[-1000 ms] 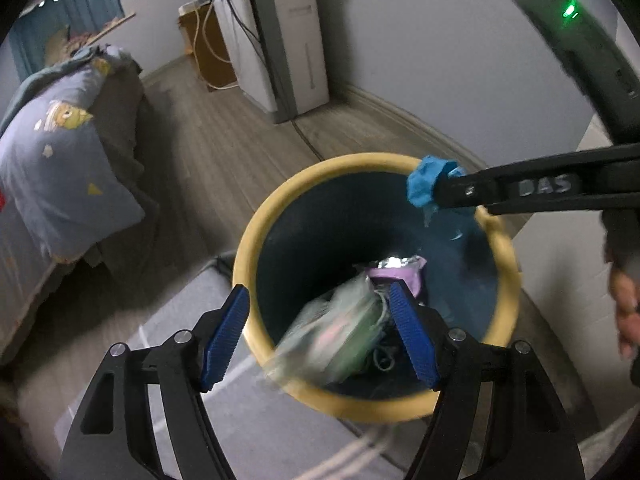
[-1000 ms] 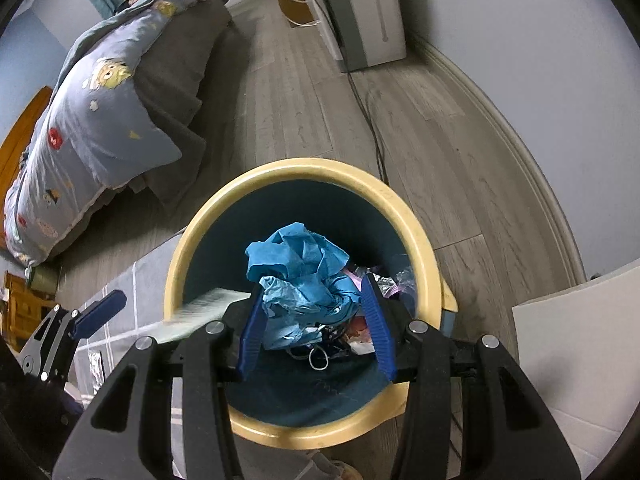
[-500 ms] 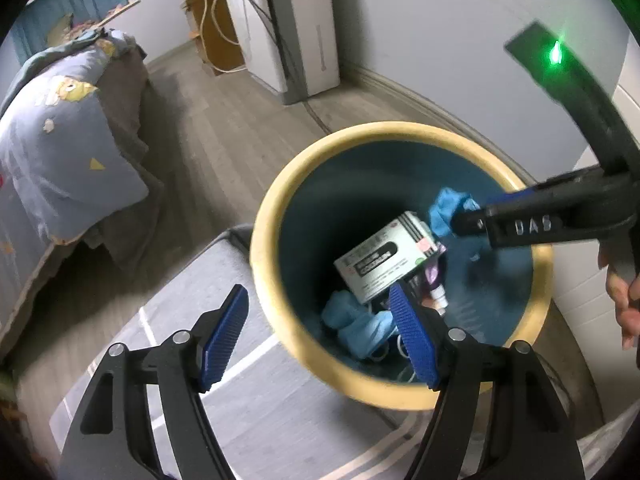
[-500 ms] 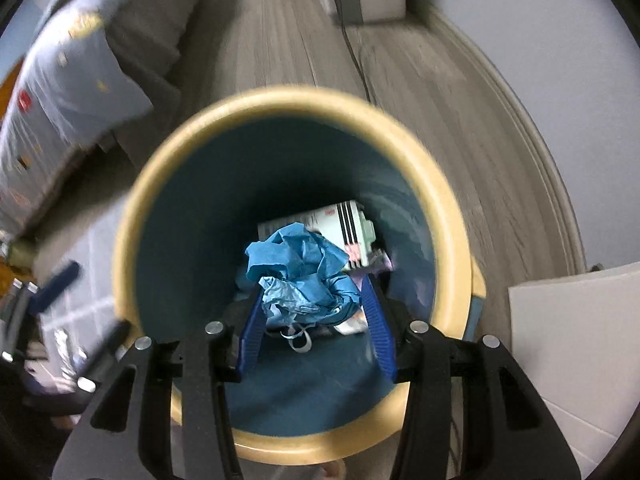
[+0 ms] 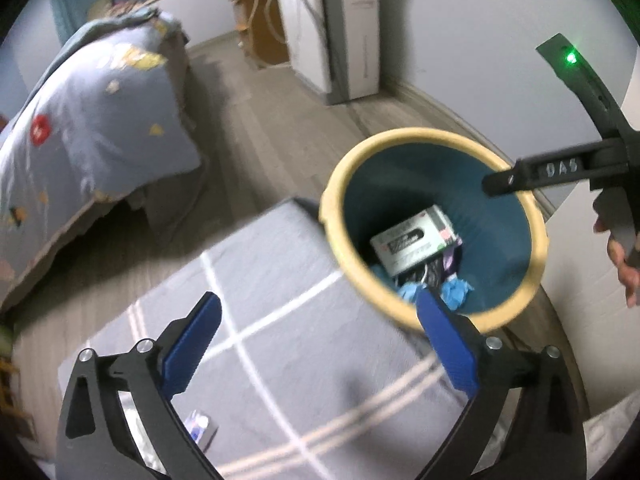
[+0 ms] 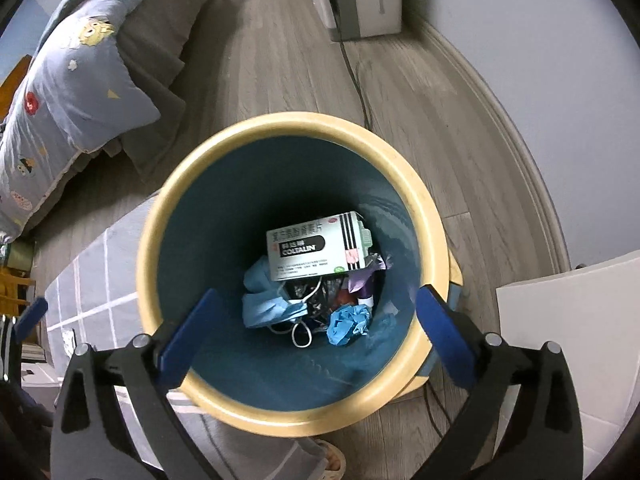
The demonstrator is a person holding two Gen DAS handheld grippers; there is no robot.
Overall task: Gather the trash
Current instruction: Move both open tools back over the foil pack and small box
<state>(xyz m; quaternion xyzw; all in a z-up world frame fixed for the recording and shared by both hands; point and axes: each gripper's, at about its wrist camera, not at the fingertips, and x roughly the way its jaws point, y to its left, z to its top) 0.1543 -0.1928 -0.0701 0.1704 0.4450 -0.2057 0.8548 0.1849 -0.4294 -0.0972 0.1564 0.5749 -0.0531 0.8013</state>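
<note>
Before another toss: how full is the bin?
Mostly empty. The bin has only a bottom layer: a white medicine box, blue masks, a crumpled blue wad; its walls are bare above.

- The right wrist view looks steeply down, close above the yellow-rimmed bin (image 6: pixel 224 152), straight into its blue inside.
- The left wrist view sits farther off to the side, over the grey rug (image 5: pixel 280 360), facing the bin (image 5: pixel 400 140) obliquely.
- Both views share the bin, the white carton (image 6: pixel 316 250) (image 5: pixel 412 240) inside it, the bed (image 6: pixel 72 92) (image 5: pixel 88 128) and the wooden floor.
</note>
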